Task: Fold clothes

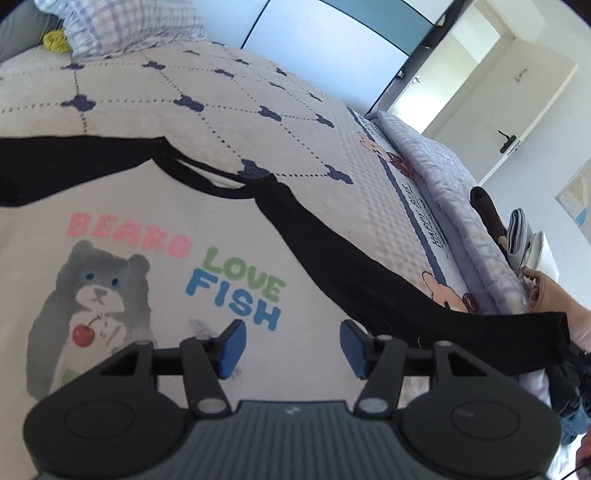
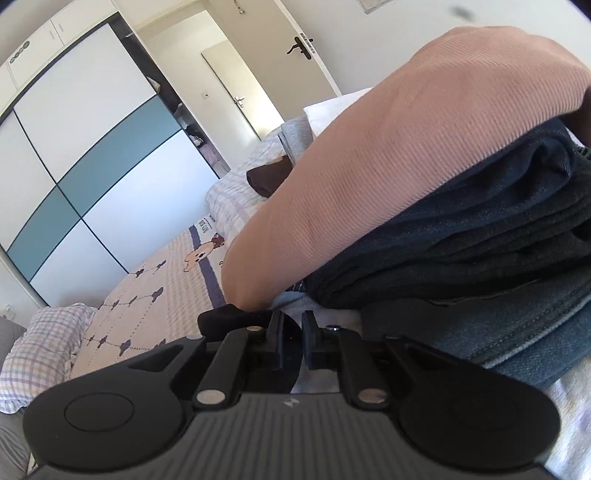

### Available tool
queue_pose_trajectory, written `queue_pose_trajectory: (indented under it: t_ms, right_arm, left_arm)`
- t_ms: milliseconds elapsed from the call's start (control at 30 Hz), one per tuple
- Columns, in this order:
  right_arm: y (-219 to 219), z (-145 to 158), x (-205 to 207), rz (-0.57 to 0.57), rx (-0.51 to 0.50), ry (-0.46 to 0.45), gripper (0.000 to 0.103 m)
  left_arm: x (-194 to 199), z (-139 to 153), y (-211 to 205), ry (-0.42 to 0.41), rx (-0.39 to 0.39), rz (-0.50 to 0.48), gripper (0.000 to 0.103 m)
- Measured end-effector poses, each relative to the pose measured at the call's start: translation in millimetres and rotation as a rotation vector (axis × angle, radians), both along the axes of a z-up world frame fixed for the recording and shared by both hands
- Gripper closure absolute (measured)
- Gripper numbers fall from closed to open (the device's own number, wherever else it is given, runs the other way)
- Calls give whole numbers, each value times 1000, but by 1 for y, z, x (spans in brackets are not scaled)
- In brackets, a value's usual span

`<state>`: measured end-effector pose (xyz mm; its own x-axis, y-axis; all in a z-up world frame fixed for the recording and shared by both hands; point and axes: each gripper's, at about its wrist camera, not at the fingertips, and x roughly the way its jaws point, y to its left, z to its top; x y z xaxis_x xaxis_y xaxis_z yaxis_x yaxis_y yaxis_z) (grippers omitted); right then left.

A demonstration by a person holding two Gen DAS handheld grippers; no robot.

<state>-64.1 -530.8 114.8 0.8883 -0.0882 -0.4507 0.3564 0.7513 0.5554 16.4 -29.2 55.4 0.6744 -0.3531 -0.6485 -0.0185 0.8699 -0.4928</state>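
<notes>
Hovering above a white T-shirt (image 1: 155, 229) spread flat on the bed (image 1: 229, 110), the left gripper (image 1: 291, 343) is tilted downward with its blue pads (image 1: 232, 347) set apart and nothing between them. The shirt's printed front with a grey bear and coloured lettering is turned up, and its black sleeve (image 1: 369, 280) is stretched out toward the right edge of the bed, where the cuff is lifted off the cover. The right gripper (image 2: 293, 343) is nearly closed, and dark cloth (image 2: 229, 317) is seen at its fingertips; whether that cloth is pinched cannot be told. A forearm in a pink ribbed sleeve (image 2: 388, 155) is laid across the right wrist view, resting on a stack of folded jeans (image 2: 498, 258) by the bed's edge. A checked pillow (image 1: 129, 26) is lying at the far end of the bed.
</notes>
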Motion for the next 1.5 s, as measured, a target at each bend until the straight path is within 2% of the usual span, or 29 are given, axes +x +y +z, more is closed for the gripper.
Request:
queue_pose_trajectory:
  t_ms: [100,200,300,400,500,567,667,700,767,833,867,900,933,1000,1100,1200,1233,1267,1333,1367,1400,1433,1467,1500]
  right_arm:
    - [11,7,-9,47,91,-30,92]
    - [48,35,-18,140,79,-71,92]
    - [98,68,-21,264,42,-154,92]
    - [158,99,-11,446,12,-267,96]
    - [232,109,-8,696,-27,-316,96]
    - [281,97,-6,862,-65,-280,96]
    - [336,58,-3,1027,-212,-135,96]
    - [341,44,-6,1018,-266,-87,96]
    - [343,16,-6,963,-387,12,92]
    - [335,-10,3,884,-516,108,73]
    - [328,-19,8,858,-551,143,68]
    - [324,-29,12,838,-565,176,62]
    - [319,-36,14,828,-561,199,61]
    - [313,-48,22,830,-534,219,60]
    - [321,-63,37,846,-513,233,55]
    - [337,-77,55,831,-582,270,55]
    - [343,-82,63,820,-610,296,55]
    - [348,-87,68,822,-638,315,55]
    - [353,-95,73,839,-675,333,61]
    - [352,-98,74,845,-671,332,63]
    - [351,-100,75,851,-667,332,70]
    - [347,-99,75,842,-646,330,86]
    - [335,-95,77,812,-586,325,93]
    - [320,-91,80,772,-493,310,94]
  left_arm:
    - [1,-1,2,7,-14,14,45]
    - [0,-1,3,6,-21,20,45]
    - [0,-4,13,20,-97,38,45]
    - [-4,3,38,6,-199,83,45]
    - [-16,16,71,-55,-223,102,32]
    - [-26,19,94,-62,-212,123,31]
    - [-43,16,122,-45,-151,155,31]
    - [-47,14,128,-33,-134,175,31]
    - [-46,10,137,0,-179,225,31]
    - [-40,11,137,19,-275,263,31]
    - [-37,15,132,17,-302,272,31]
    - [-34,20,123,3,-279,268,31]
    - [-31,25,113,-11,-250,263,29]
    - [-28,27,91,-14,-132,255,29]
    - [-32,9,76,-5,-32,246,29]
    - [-34,-8,95,65,-118,305,32]
    - [-35,-7,101,47,-151,316,31]
    - [-36,-5,104,27,-153,326,30]
    - [-37,-1,105,8,-110,339,29]
    - [-37,-2,106,16,-110,339,29]
    - [-36,-5,107,33,-133,338,29]
    - [-35,-8,108,46,-166,335,29]
    - [-34,-11,108,59,-199,333,29]
    - [-34,-12,106,64,-211,327,29]
